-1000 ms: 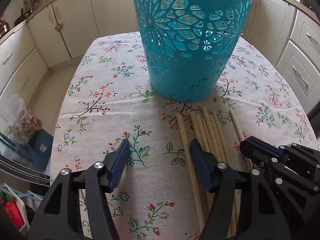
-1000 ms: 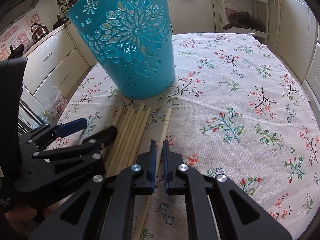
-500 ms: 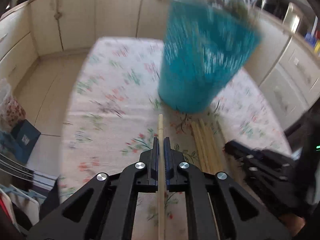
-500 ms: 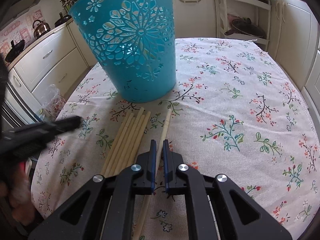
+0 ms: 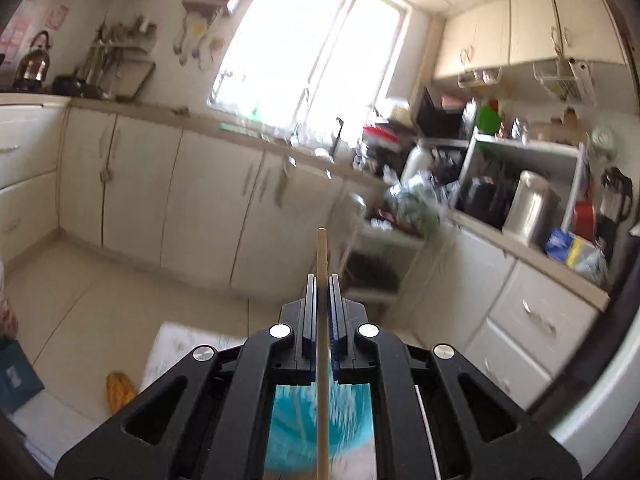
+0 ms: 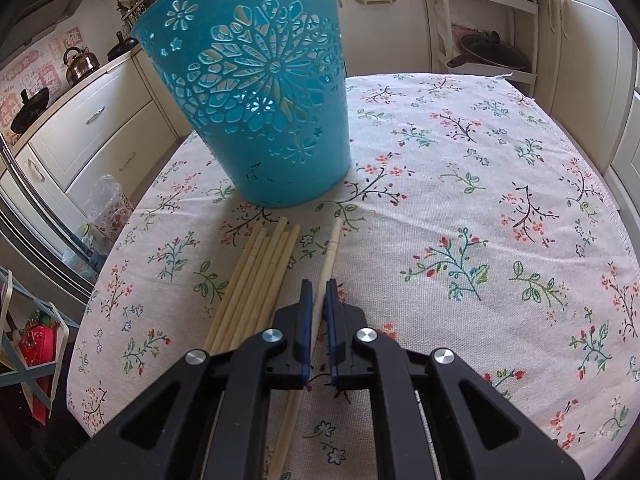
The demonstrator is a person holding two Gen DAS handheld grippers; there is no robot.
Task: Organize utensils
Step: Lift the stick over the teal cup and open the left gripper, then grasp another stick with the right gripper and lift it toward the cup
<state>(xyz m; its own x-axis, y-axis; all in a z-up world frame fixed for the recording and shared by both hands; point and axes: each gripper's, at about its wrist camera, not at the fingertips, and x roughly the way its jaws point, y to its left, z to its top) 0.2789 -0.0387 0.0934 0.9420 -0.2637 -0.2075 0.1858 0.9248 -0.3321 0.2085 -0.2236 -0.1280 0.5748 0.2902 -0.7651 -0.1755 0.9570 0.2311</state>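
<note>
Left gripper (image 5: 322,280) clamps a chopstick (image 5: 322,256) above the bin (image 5: 288,432) — could slip; right gripper (image 6: 316,286) pinches another (image 6: 330,256) — may drag.

Daylight glare from blown-out window (image 5: 308,52), left view motion-blurred, fisheye-warped dark edges

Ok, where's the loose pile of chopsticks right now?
In the right wrist view, the chopstick pile lies on the floral tablecloth, just below the blue basket, lower left.
</note>
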